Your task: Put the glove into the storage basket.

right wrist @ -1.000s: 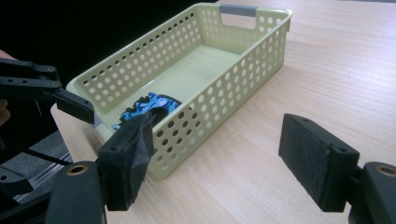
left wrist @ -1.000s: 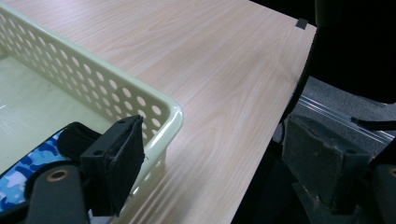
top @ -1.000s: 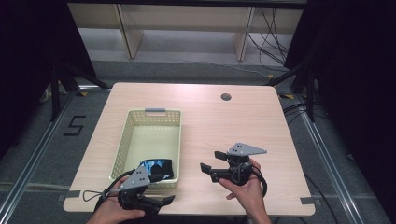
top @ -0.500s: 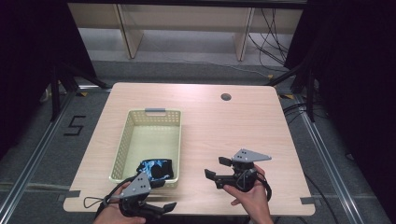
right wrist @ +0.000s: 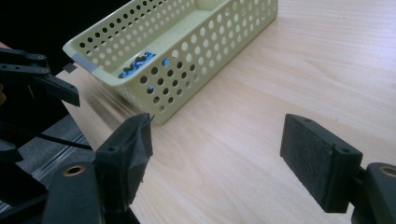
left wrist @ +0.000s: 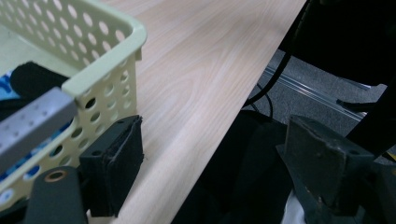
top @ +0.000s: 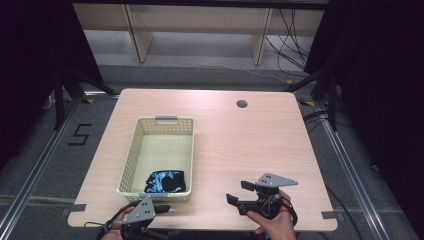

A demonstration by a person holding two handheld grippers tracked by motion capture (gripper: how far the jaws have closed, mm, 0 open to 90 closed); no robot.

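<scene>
Grippers idle at the lower edge of a pale wooden table [top: 240,145], both with jaws spread wide and holding nothing. A blue-and-black cloth item [top: 165,181] lies inside the yellow perforated basket [top: 131,155], at its near end, left of centre in the high view. The left gripper [top: 159,209] sits at lower left, just beside the basket's near wall; the right gripper [top: 238,196] rests lower centre-right, well apart from it. Any hasty reach by the left gripper risks clipping the rim and shoving the light basket across the tabletop.
</scene>
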